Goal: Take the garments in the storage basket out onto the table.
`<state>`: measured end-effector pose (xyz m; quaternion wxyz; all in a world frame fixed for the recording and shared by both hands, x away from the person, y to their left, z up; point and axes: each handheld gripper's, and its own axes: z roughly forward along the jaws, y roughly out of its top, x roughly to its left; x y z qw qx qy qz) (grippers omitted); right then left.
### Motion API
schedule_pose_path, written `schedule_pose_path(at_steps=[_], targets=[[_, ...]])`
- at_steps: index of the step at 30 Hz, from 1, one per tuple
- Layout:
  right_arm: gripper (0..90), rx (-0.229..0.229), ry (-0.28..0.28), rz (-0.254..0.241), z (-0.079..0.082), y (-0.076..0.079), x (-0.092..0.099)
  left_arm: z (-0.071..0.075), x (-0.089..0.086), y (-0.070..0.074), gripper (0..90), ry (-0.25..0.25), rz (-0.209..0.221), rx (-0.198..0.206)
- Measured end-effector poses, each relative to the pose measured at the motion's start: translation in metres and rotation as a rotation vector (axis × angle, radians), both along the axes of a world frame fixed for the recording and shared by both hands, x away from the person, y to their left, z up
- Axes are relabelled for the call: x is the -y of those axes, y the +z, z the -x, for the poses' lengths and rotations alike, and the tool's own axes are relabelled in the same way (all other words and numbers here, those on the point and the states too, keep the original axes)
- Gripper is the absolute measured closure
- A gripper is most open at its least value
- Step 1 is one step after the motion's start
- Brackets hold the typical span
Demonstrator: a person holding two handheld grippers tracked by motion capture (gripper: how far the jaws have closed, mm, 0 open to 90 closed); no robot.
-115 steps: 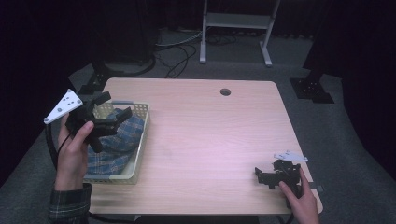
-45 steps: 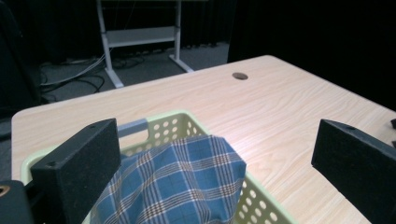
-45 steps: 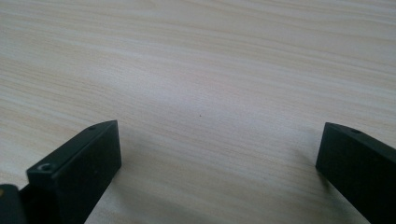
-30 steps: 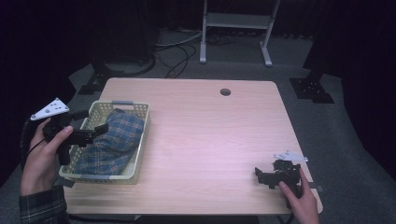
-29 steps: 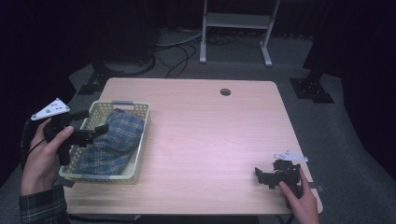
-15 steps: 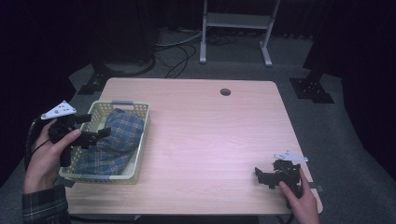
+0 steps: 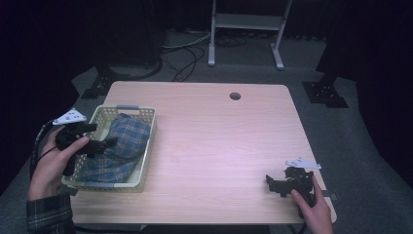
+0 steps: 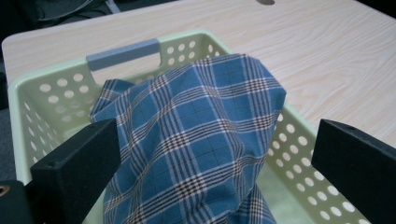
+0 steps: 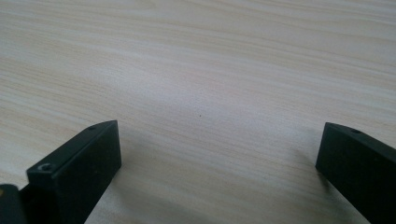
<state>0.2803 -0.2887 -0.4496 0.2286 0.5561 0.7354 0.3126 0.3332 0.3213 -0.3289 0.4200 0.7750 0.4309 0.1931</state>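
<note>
A blue plaid cloth lies bunched in a pale green perforated basket at the table's left side. My left gripper hovers over the basket's left half, open, its jaws wide on either side of the cloth's raised fold without holding it. My right gripper rests low at the table's front right corner, open, with bare wood between its jaws.
The wooden table has a round cable hole near its far edge. The basket has a grey handle on its far wall. A white metal stand and cables lie on the floor beyond the table.
My left gripper, earlier up over the basket, drew back to its left edge and has now shifted slightly right over the cloth. The right gripper has stayed still.
</note>
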Motion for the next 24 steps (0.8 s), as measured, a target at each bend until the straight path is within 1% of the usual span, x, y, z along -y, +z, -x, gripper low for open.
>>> schedule_pose_path(at_steps=[8, 14, 24], targets=[[0.0, 0.0, 0.0, 0.0, 0.0, 0.0, 0.0, -0.003, -0.001, -0.007, 0.8, 0.009, -0.004, -0.033], [0.0, 0.0, 0.0, 0.0, 0.0, 0.0, 0.0, -0.005, -0.001, -0.01, 0.8, 0.016, -0.021, -0.05], [0.0, 0.0, 0.0, 0.0, 0.0, 0.0, 0.0, -0.007, 0.001, -0.014, 0.8, 0.015, -0.042, -0.07]])
